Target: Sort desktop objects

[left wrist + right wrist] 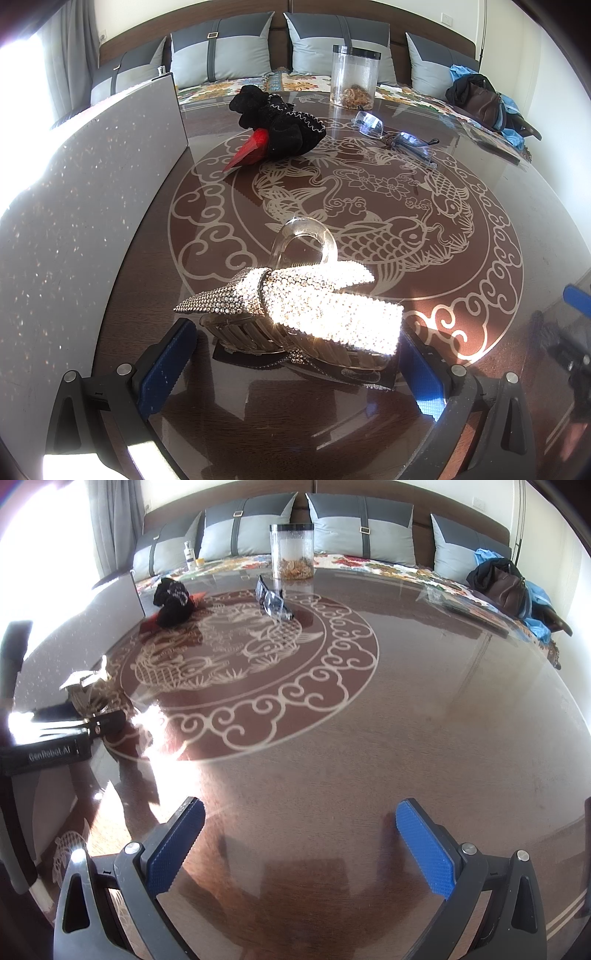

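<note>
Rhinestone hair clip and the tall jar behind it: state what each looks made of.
The sparkly rhinestone-covered hair clip: tiny faceted stones glaring in sunlight over see-through teeth and loop, probably clear plastic. The tall clear cylindrical jar with a black lid: transparent, slightly frosted wall, glass or plastic; cannot tell which.

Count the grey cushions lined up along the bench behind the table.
4, in a row against the backrest: far-left cushion, second, third, far-right cushion. More could be hidden beyond the frame edges.

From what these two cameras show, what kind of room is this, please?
Probably a home living or sitting room. A bench sofa with grey cushions and a patterned cover runs behind a glass-topped table with a fish design, and a brown handbag lies on the seat.
</note>
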A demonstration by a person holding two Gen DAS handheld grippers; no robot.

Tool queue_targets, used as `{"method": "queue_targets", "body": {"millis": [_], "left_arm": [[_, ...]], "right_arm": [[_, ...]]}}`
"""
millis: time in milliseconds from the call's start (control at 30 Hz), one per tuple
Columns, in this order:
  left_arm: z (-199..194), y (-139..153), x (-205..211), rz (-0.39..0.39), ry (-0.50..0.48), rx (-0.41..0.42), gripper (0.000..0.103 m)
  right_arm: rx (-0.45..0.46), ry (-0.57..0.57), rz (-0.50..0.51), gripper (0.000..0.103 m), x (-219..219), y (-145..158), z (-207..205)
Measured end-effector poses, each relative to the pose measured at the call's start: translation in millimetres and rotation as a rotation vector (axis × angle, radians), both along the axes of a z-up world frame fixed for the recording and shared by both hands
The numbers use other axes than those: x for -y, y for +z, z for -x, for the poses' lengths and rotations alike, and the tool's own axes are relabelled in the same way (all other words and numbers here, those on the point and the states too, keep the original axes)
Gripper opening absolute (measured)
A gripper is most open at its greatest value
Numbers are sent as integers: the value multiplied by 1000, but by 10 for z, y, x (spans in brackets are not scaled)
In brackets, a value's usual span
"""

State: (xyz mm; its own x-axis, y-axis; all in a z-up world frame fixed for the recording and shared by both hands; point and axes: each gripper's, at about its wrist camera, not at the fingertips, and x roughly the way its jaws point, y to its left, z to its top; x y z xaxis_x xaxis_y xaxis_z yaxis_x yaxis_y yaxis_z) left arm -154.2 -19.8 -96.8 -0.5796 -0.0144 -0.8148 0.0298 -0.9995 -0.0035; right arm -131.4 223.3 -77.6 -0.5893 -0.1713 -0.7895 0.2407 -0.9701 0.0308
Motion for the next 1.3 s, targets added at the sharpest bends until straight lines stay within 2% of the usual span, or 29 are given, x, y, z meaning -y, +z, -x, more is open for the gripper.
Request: {"method": "queue_targets", "body": {"millis": [100, 200, 267, 367, 400, 500, 533, 567, 633, 767, 900, 1067, 1133, 1200, 1233, 1267, 1300], "left_arm": [[4, 1, 5, 0, 0, 0, 103], [-2, 1, 3, 0, 0, 0, 103], [-2, 1, 4, 0, 0, 0, 103], [-1, 0, 4, 0, 0, 0, 103], [-1, 0, 4, 0, 0, 0, 103], [0, -1, 4, 0, 0, 0, 103], [6, 0, 7, 0, 0, 0, 103], [5, -2, 6, 0, 0, 0, 103], [2, -8, 10, 0, 0, -1, 103], [10, -11, 14, 0, 1, 0, 103], [5, -6, 9, 0, 1, 0, 103], [8, -8, 7, 1, -1, 2, 103], [66, 12, 16, -4, -31, 68, 103], [62, 41, 70, -57, -45, 67, 102], [30, 69, 112, -92, -56, 36, 88], [8, 91, 143, -103, -61, 14, 80], [-10, 108, 163, -106, -65, -1, 76]], "right_arm": [[-81, 55, 48, 103, 73, 248, 460], [-29, 148, 18, 103, 347, 308, 1208], [0, 207, -56, 102, 605, 266, 1644], [67, 251, -123, 91, 888, 120, 2123], [83, 248, -136, 84, 952, 79, 2233], [96, 237, -100, 80, 1070, 5, 2450], [99, 236, -89, 67, 1095, -10, 2487], [114, 239, -81, 58, 1117, -38, 2507], [88, 233, -72, 30, 1111, -28, 2456], [93, 264, -58, 30, 980, -29, 2136], [105, 282, -19, 30, 638, -22, 1480], [110, 197, 85, 30, 138, -1, 684], [98, 150, 110, 30, 15, 1, 456], [89, 114, 132, 30, -92, 12, 307], [90, 104, 142, 30, -122, 24, 259], [90, 100, 147, 30, -131, 44, 199], [85, 99, 149, 30, -133, 73, 149]]}}
